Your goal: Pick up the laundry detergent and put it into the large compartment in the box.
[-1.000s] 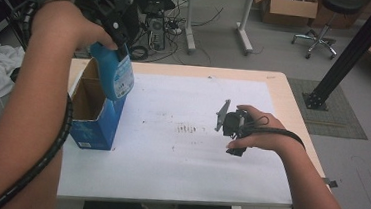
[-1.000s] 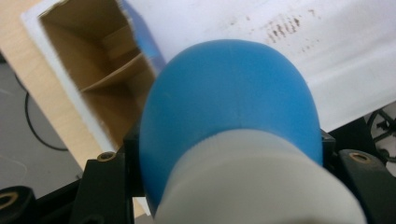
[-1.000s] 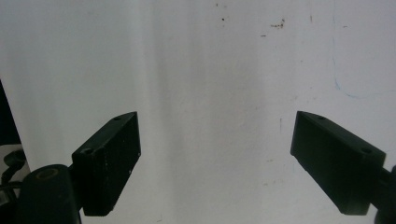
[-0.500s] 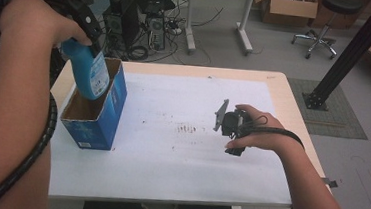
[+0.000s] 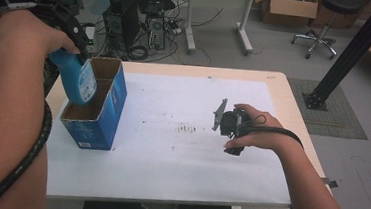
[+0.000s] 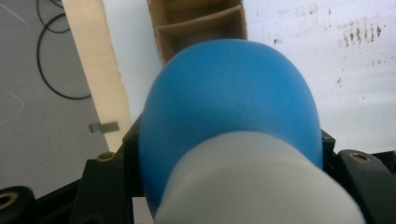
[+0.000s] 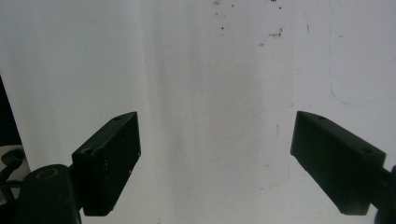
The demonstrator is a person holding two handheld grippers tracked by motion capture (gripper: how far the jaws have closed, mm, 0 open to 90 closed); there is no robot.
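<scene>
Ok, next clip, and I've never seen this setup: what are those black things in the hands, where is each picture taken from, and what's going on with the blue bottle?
A person holds a hand-held claw in each hand; no robot arm is involved. The wide picture comes from a fixed camera above the table. The other two come from small cameras riding on each claw, looking along its black jaws.

The left claw is clamped on a blue bottle with a white cap, held tilted over an open blue cardboard box with a divider inside. The left claw's own picture shows that bottle close up, with the box below. The right claw is open and holds nothing, resting over the white table cover.
</scene>
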